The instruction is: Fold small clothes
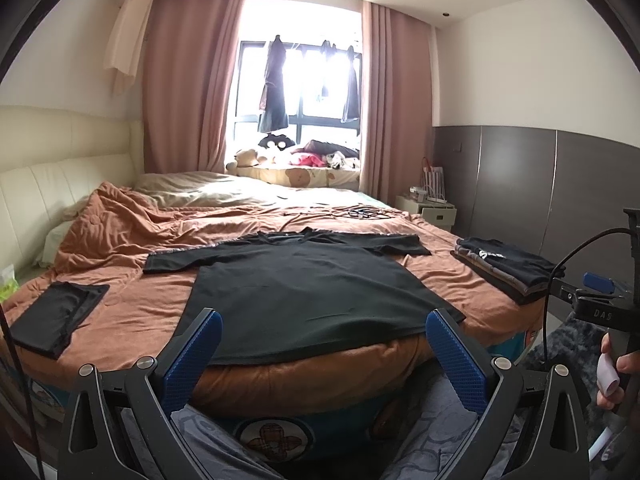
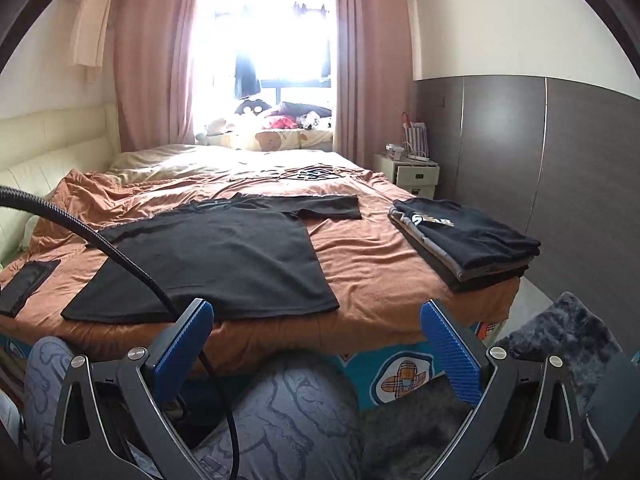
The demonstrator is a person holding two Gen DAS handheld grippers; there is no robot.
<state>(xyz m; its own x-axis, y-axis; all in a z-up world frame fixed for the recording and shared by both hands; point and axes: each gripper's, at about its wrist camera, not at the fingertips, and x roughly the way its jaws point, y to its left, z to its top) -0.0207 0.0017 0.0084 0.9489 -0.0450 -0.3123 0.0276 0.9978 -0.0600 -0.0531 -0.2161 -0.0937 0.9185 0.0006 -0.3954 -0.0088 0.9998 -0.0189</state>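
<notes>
A black T-shirt (image 1: 304, 284) lies spread flat on the orange bedspread (image 1: 132, 312), hem toward the near edge of the bed, collar away, both sleeves out to the sides; no fold has been made in it as far as either view shows. To its right, near the bed's right edge, sits a stack of folded clothes (image 2: 464, 240), the top piece black with a pale logo, grey and dark layers beneath it; this reads as finished work. At the left of the bed lies a small dark garment (image 1: 56, 320), flat and seemingly folded once or more, though the fold count cannot be told. The left gripper (image 1: 322, 340) hangs just short of the shirt's hem with its blue fingers (image 1: 192, 360) well apart and nothing between them. The right gripper (image 2: 316, 338) is likewise spread wide and empty, held off the bed edge above the person's patterned trousers (image 2: 280, 420). A black cable (image 2: 120, 256) crosses the right wrist view over the shirt. Judgement: part of the batch is done, the spread shirt is next and untouched, and its whole folding sequence is left.
</notes>
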